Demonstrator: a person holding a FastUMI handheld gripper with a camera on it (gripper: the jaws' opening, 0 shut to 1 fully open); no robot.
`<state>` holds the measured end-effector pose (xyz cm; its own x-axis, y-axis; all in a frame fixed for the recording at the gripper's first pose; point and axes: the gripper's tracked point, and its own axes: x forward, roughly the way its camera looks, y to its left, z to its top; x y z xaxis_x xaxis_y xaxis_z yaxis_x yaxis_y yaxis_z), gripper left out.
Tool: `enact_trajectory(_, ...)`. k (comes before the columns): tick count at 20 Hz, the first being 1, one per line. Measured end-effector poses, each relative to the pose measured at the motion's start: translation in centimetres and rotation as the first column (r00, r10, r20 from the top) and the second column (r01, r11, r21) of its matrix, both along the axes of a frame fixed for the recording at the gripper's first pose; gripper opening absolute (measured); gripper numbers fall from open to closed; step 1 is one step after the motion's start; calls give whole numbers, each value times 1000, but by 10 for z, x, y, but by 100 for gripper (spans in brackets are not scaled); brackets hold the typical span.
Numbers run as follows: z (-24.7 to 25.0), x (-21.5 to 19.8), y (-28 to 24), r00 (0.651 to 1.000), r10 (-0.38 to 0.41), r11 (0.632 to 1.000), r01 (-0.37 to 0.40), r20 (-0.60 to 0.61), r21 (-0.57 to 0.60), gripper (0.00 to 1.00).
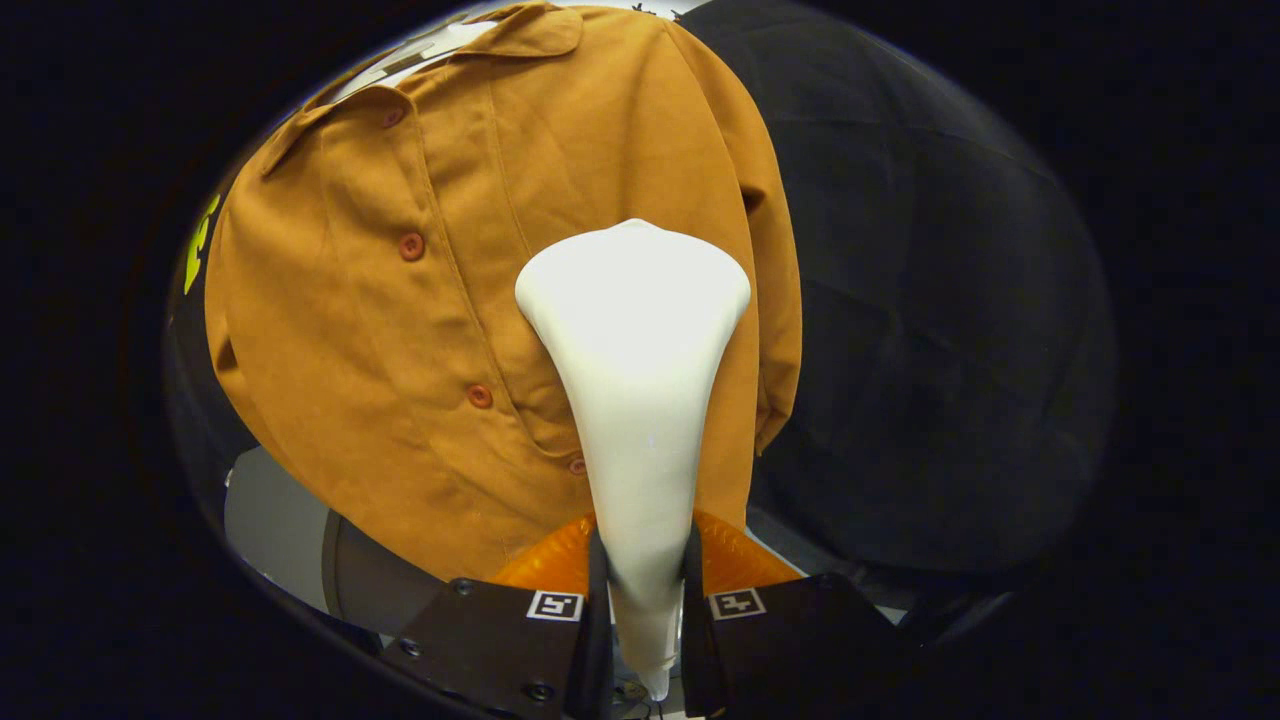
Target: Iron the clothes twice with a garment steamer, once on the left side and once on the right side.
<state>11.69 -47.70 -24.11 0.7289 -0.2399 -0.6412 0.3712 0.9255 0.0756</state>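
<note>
The fingers [640,590] pinch the narrow handle of the white garment steamer [634,400] low in the centre of the frame, its wide head rising against the front of the brown buttoned shirt [400,330] hanging across the upper left, before the black cloth wall [930,350].

The hand-held gripper [640,590] is pointing forward, its two fingers [598,590] standing near-parallel. Both are pressing on the narrow handle of the garment steamer [636,400] between them
</note>
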Motion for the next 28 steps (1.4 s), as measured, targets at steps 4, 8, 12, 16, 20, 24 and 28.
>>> enact_trajectory(4, -25, -10, -1, 998, -14, 1000, 15, -60, 20, 30)
enact_trajectory(8, -54, -23, -1, 991, -30, 998, 37, -131, 46, 31)
enact_trajectory(12, -75, -38, -7, 981, -88, 994, 97, -170, 48, 31)
enact_trajectory(16, -86, -55, -8, 970, -132, 987, 148, -203, 66, 31)
enact_trajectory(20, -60, -65, -12, 974, -156, 986, 162, -167, 24, 31)
enact_trajectory(24, -12, -60, -2, 987, -154, 987, 151, -54, -46, 31)
enact_trajectory(28, 31, -53, 24, 989, -105, 987, 116, 105, -108, 31)
